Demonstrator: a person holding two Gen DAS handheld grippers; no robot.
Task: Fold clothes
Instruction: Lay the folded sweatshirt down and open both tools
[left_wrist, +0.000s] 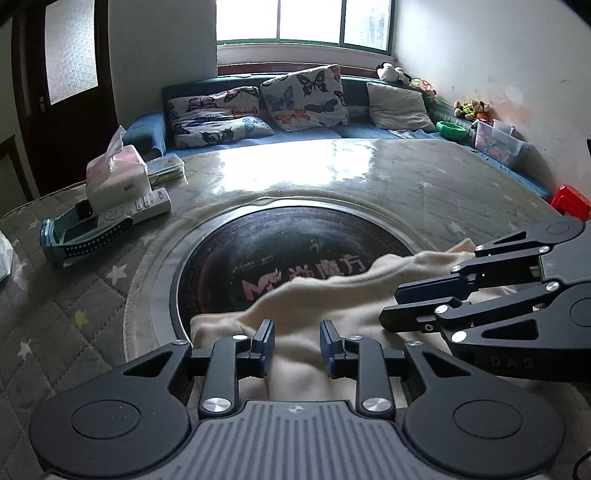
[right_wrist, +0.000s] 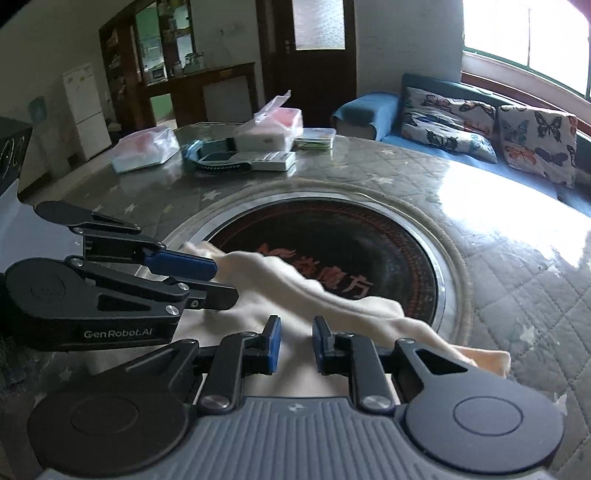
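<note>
Cream garment (left_wrist: 314, 295) on quilted table (left_wrist: 443, 192) by blue sofa (left_wrist: 362, 131), fingers of both grippers (left_wrist: 297, 345) (right_wrist: 295, 345) spread.

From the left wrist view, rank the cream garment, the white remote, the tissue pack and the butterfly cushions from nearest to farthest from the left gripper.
1. Cream garment: under the left gripper, between its open fingers.
2. White remote: left, mid-table.
3. Tissue pack: left, just behind the remote.
4. Butterfly cushions: on the sofa past the table.
</note>
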